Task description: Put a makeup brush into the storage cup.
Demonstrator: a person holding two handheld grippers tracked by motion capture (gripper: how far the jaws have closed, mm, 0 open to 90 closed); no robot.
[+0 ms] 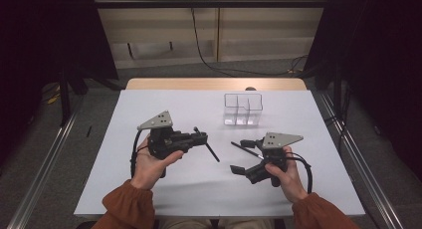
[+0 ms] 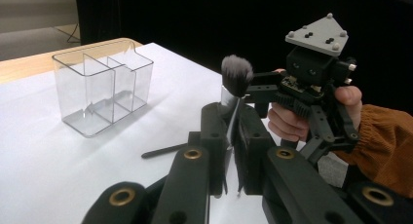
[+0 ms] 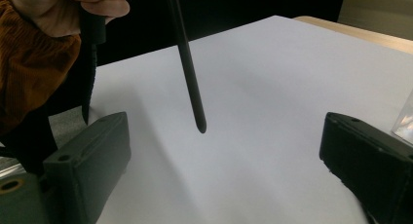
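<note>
My left gripper [image 1: 200,136] [image 2: 232,118] is shut on a makeup brush [image 2: 236,75] at its silver ferrule. The grey bristles stand up above the jaws. Its thin black handle [image 1: 212,152] [image 3: 187,68] slants down towards the white table without touching it. My right gripper [image 1: 240,157] [image 3: 224,151] stands open, jaws wide apart, with nothing between them. It faces the brush handle, whose tip hangs a little ahead of its jaws. A thin black stick [image 1: 240,146] [image 2: 163,150] lies on the table by the right gripper's far jaw.
A clear plastic organiser [image 1: 243,109] [image 2: 102,87] with several compartments stands empty on the white table [image 1: 164,104] towards the back right. A wooden edge [image 1: 214,83] runs behind the white sheet, with dark curtains on either side.
</note>
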